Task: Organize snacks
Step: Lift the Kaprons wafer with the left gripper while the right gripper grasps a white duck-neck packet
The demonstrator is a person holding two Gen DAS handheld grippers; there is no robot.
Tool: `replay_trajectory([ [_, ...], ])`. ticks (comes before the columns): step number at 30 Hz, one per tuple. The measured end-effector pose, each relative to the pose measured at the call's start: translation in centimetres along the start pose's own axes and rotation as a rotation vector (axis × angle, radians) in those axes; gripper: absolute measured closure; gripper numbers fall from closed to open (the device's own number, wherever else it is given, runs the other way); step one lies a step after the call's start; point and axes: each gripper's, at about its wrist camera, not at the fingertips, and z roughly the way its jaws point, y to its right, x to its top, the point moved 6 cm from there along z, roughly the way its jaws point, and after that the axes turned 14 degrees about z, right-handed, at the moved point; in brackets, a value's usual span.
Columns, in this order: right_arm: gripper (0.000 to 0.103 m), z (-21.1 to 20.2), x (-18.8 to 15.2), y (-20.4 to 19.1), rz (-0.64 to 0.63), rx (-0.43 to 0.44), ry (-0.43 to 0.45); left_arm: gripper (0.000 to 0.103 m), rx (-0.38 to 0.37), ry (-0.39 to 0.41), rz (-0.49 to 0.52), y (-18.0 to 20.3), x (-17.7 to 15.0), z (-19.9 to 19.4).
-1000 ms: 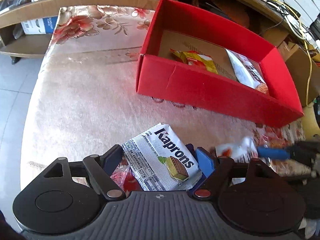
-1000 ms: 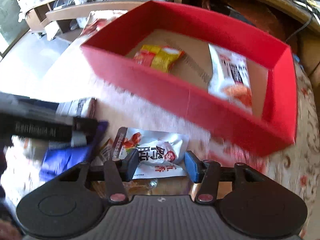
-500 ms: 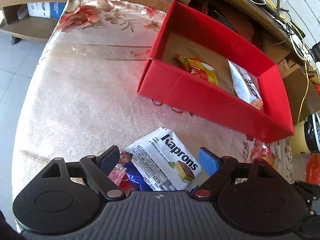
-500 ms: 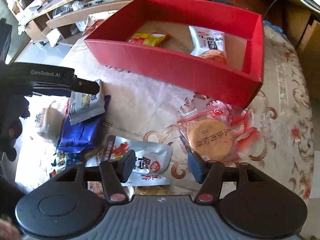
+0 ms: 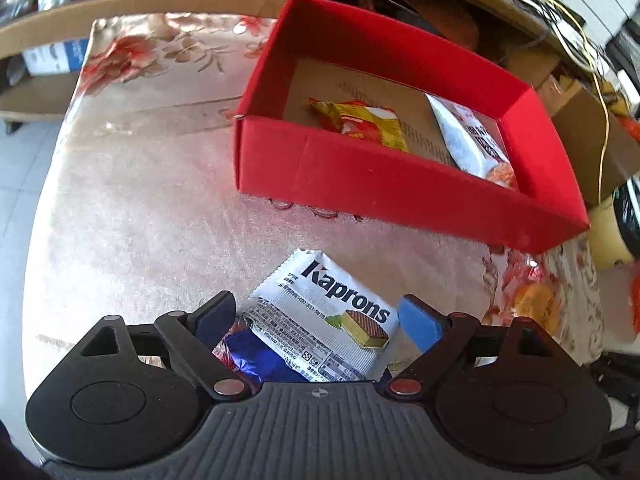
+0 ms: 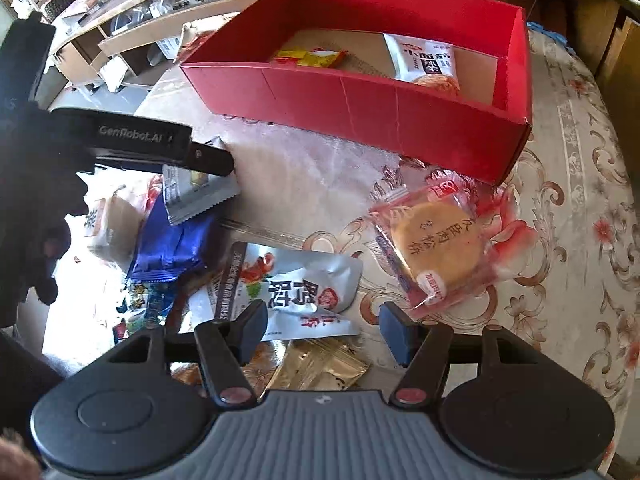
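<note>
1. A desk [image 5: 132, 216] under a pale floral cloth carries a red box [image 5: 400, 184]; wooden shelves stand behind the box.
2. In front of the box lies a white Kaprons wafer packet [image 5: 320, 320], flat, on a blue wrapper [image 5: 248, 356].
3. The left gripper [image 5: 316, 320] has just been widening its jaws, released either side of the packet.
4. The right gripper [image 6: 320, 328], jaws also just parting, grips nothing above a silver pouch [image 6: 296, 284].

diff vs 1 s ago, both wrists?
Both sets of jaws have just been opening. The left gripper straddles the Kaprons wafer pack without pressing it. The right gripper swung right, off the white pouch, bringing the round pastry pack into view; nothing gripped. Red box and its two packets unchanged.
</note>
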Motion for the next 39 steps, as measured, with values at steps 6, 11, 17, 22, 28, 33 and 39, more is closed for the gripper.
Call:
replay_trajectory([
  [6,0.049,-0.4,0.2,1.1,0.051,0.037,-0.014,0.008,0.04,-0.004,0.057,0.4,0.8,0.9],
  [11,0.048,-0.9,-0.2,1.3,0.098,0.099,-0.033,0.008,0.019,0.007,0.04,0.3,0.8,0.3],
  [17,0.048,0.9,-1.7,0.2,0.139,0.156,-0.134,0.008,-0.012,0.0,-0.006,-0.1,0.5,0.1],
  [22,0.048,1.8,1.0,0.0,0.274,0.216,-0.108,0.008,-0.053,0.008,-0.073,-0.7,0.6,-0.1],
  [28,0.048,3.3,4.7,-1.5,0.235,0.116,0.023,0.008,-0.046,0.018,-0.099,-1.3,0.5,-0.5],
  [33,0.048,3.9,5.5,-2.6,0.142,-0.005,0.072,0.008,-0.029,0.045,-0.139,-2.3,0.6,-1.1],
  [39,0.048,3.4,4.5,-3.9,0.01,-0.111,0.114,0.008,-0.012,0.059,-0.144,-2.8,0.7,-1.4],
])
